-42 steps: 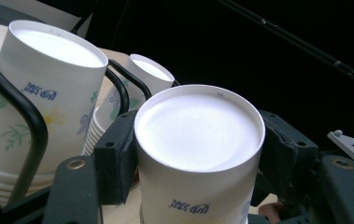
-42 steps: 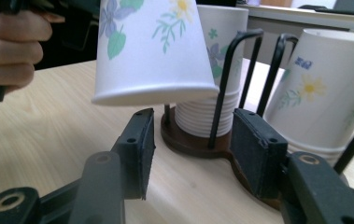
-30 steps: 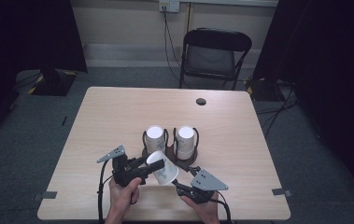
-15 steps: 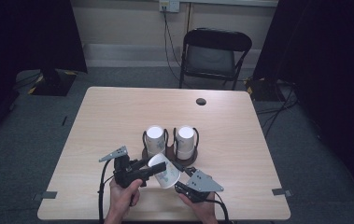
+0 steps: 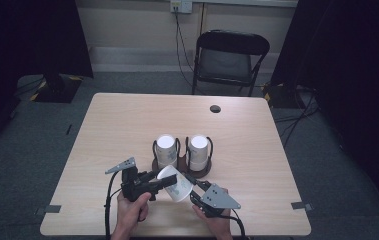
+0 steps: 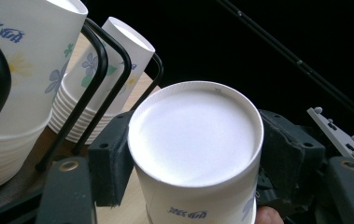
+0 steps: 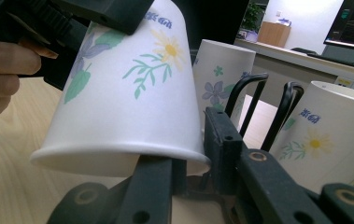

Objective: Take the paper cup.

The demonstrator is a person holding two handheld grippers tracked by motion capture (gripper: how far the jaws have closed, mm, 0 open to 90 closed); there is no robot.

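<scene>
1. The left hand-held gripper (image 5: 159, 181) sits near the front edge of the surface (image 5: 127, 125), held in the person's left hand (image 5: 132, 212). Its two jaws are closed on one loose paper cup (image 5: 175, 184); in the left gripper view the black pads (image 6: 111, 156) press against either side of the cup's base end.
2. The right hand-held gripper (image 5: 194, 189) lies just to the right of the left one, held in the person's right hand (image 5: 217, 225). In the right gripper view its two jaws pinch the rolled rim of the same cup (image 7: 128, 93), one jaw inside the mouth and one outside, so this gripper is closed on the cup's rim.
3. The held cup is one white paper cup with printed flowers, green leaves and blue lettering. It is tilted, with its closed bottom toward the left gripper and its open mouth toward the right gripper, and it hangs between the two grippers above the surface.
4. Just behind the grippers stands one dark cup holder (image 5: 182, 160) with black wire loops (image 7: 244, 100), resting on the surface.
5. The holder carries two upside-down stacks of matching cups: the left stack (image 5: 166, 150) and the right stack (image 5: 198, 151), side by side.
6. One small dark round spot (image 5: 215, 108) lies near the far edge of the surface.
7. One black folding chair (image 5: 229, 60) stands on the floor beyond the surface.
</scene>
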